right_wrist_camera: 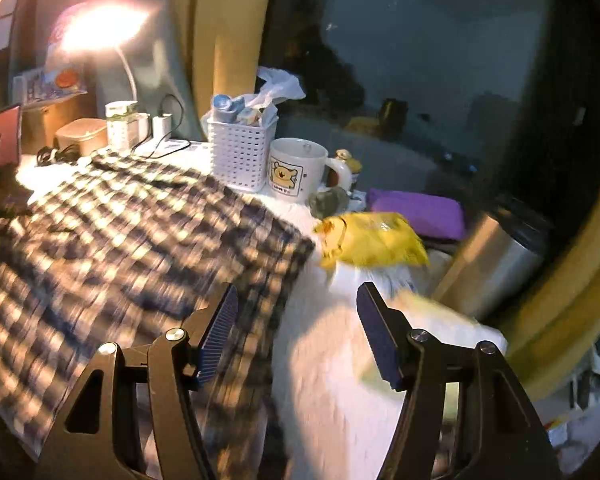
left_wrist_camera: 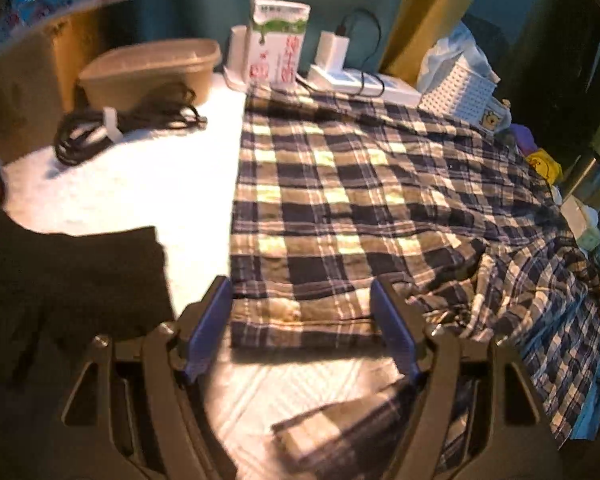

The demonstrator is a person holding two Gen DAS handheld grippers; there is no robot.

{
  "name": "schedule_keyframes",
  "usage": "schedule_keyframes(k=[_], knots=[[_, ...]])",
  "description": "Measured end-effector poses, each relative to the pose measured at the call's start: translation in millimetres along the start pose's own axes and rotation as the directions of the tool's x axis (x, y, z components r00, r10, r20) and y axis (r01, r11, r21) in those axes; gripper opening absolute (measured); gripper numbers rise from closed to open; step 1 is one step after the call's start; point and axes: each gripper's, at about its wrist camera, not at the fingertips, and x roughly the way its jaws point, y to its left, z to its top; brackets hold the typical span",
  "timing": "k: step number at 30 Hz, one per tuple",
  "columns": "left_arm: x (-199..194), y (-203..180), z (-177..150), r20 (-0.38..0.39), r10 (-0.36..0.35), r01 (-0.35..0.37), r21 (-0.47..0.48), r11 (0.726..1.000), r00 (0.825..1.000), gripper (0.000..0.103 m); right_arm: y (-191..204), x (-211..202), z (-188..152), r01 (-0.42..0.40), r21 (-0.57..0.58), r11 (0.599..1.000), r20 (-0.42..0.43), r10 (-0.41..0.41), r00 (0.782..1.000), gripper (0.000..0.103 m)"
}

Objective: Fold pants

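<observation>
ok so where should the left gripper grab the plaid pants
Take the near hem edge of the plaid pants, the flat folded strip lying between the open left gripper fingers. Come in low from the near side along the white table cover; that edge lies flat and straight.

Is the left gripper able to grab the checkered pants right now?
Probably yes. The left gripper is open, and the near edge of the plaid pants lies right between its two fingers on the white table cover. Nothing sits in the way; the black cloth is off to the side.
</observation>
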Motion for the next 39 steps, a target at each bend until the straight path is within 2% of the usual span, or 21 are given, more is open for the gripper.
schedule_keyframes(k=[5,7,10,11,13,14,15,16,17,18,19,21,23,29,36,38,39], knots=[[4,-4,3,0.021,-0.006,0.005,0.043,0.999,1.000,0.072,-5,73,29,-0.050,0.021,0.999,-0.072,0.051,0.996,0.065],[5,-7,3,0.026,-0.014,0.012,0.061,0.998,1.000,0.071,-1,98,36,-0.053,0.003,0.999,-0.070,0.053,0.996,0.061],[7,-10,3,0.027,-0.028,0.026,0.085,0.996,0.999,0.071,8,132,43,-0.071,-0.030,0.997,-0.120,0.067,0.990,0.057],[7,-12,3,0.024,-0.040,0.037,0.093,0.995,0.999,0.069,12,145,46,-0.076,-0.049,0.996,-0.140,0.069,0.988,0.057],[7,-13,2,0.023,-0.048,0.046,0.098,0.994,0.999,0.058,19,160,48,-0.081,-0.089,0.993,-0.165,0.065,0.984,0.054],[7,-12,2,0.023,-0.055,0.053,0.097,0.994,0.998,0.049,24,170,48,-0.076,-0.115,0.991,-0.179,0.054,0.982,0.053],[7,-11,3,0.021,-0.068,0.065,0.095,0.993,0.997,0.045,27,179,48,-0.074,-0.138,0.988,-0.197,0.045,0.979,0.045],[6,-11,2,0.021,-0.074,0.071,0.093,0.993,0.997,0.043,29,187,48,-0.071,-0.154,0.986,-0.212,0.037,0.976,0.031],[6,-11,3,0.020,-0.082,0.080,0.090,0.993,0.996,0.038,30,195,47,-0.066,-0.172,0.983,-0.230,0.025,0.973,0.025],[7,-11,2,0.015,-0.091,0.090,0.089,0.992,0.996,0.033,30,196,48,-0.076,-0.171,0.982,-0.217,0.037,0.975,0.010],[6,-11,2,0.017,-0.093,0.091,0.091,0.992,0.996,0.031,30,197,51,-0.062,-0.175,0.983,-0.213,0.024,0.977,0.006],[4,-12,1,0.023,-0.105,0.103,0.091,0.991,0.994,0.019,31,197,57,0.014,-0.201,0.980,-0.189,-0.053,0.981,0.004],[1,-11,-2,0.030,-0.116,0.113,0.088,0.990,0.993,0.017,30,198,63,0.035,-0.207,0.978,-0.186,-0.075,0.980,0.004],[-2,-14,-11,-0.007,-0.111,0.111,0.117,0.987,0.994,0.017,30,213,78,0.091,-0.241,0.966,-0.185,-0.138,0.973,0.004],[-14,-9,-16,-0.066,-0.076,0.083,0.113,0.990,0.995,0.018,22,227,88,0.089,-0.188,0.978,-0.209,-0.129,0.969,0.005],[-25,-7,-15,-0.064,-0.066,0.073,0.112,0.991,0.996,0.018,17,220,91,0.085,-0.172,0.981,-0.202,-0.119,0.972,0.015],[-32,-6,-14,-0.061,-0.062,0.068,0.108,0.992,0.996,0.019,16,215,92,0.089,-0.170,0.981,-0.191,-0.121,0.974,0.031]])
